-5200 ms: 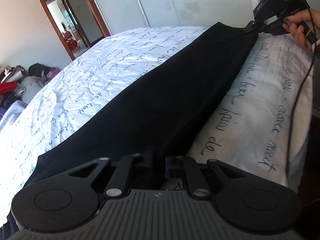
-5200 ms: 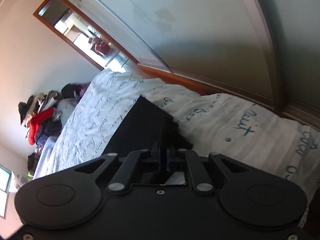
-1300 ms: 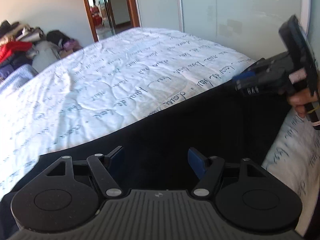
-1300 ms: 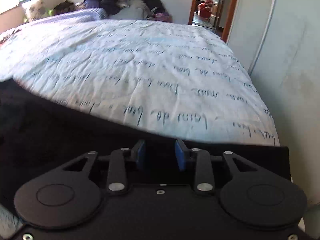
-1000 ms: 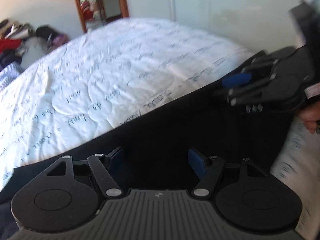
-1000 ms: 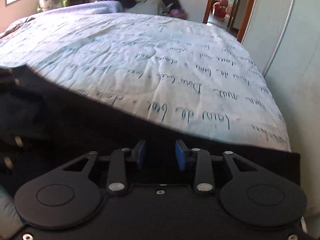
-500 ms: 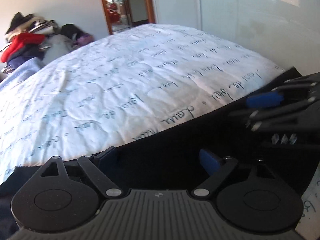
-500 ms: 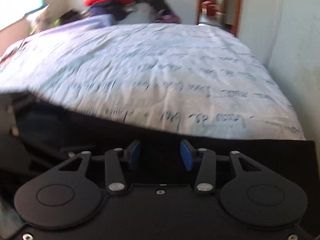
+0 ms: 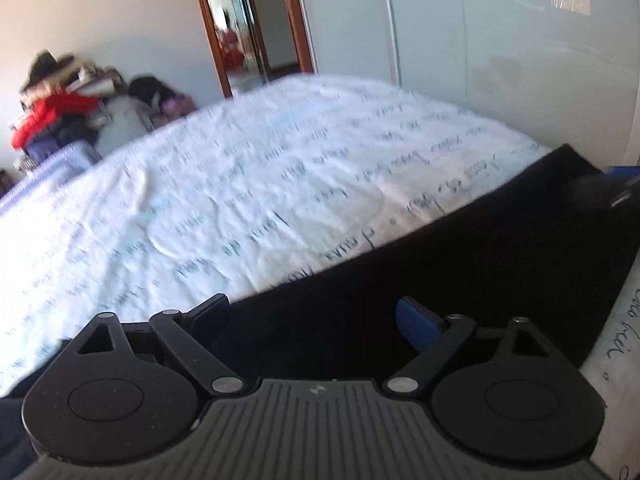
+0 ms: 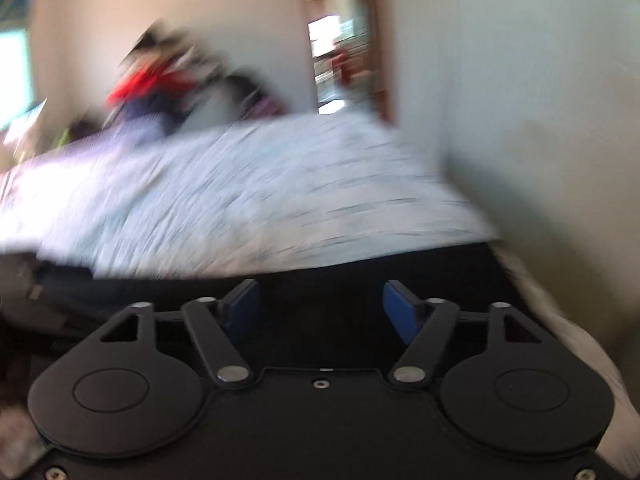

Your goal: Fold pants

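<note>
The black pants [image 9: 500, 256] lie flat in a long band along the near edge of the bed. My left gripper [image 9: 314, 320] is open and empty, raised just above the dark cloth. The right gripper's tip shows at the far right of the left wrist view [image 9: 616, 190], over the pants' end. In the blurred right wrist view the right gripper [image 10: 318, 306] is open and empty, with the black pants [image 10: 360, 272] just beyond its fingers.
The bed has a white quilt with handwriting print [image 9: 260, 184]. A heap of clothes [image 9: 60, 116] lies at the far left by the wall. A wooden-framed doorway [image 9: 248, 28] and frosted wardrobe doors [image 9: 480, 40] stand behind the bed.
Both grippers let go of the pants, opened wide and lifted; the views tilted up towards the room. The right wrist view has blurred from fast motion.
</note>
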`<state>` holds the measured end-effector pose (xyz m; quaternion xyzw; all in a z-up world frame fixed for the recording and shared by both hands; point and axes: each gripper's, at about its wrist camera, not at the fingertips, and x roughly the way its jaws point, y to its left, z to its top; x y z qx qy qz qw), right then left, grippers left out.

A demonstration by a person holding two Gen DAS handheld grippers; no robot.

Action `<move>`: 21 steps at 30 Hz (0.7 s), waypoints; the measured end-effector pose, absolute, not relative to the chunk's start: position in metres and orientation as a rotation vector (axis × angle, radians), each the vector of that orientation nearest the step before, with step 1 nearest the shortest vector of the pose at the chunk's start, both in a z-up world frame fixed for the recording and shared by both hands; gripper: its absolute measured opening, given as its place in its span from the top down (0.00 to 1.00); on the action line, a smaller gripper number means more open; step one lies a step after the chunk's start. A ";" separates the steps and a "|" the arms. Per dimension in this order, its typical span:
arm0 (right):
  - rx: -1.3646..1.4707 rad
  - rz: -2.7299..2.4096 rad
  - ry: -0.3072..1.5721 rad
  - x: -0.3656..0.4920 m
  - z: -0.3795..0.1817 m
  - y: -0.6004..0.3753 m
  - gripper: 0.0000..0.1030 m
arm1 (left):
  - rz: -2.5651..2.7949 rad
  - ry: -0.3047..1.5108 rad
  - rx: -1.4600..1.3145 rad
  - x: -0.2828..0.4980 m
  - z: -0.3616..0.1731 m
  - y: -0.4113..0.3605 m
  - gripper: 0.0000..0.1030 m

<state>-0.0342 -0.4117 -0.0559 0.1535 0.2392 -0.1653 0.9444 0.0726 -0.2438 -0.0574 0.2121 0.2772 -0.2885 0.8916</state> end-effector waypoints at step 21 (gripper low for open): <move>1.028 -0.461 0.368 -0.115 -0.124 -0.494 0.25 | -0.693 0.626 0.365 0.046 -0.043 -0.235 0.10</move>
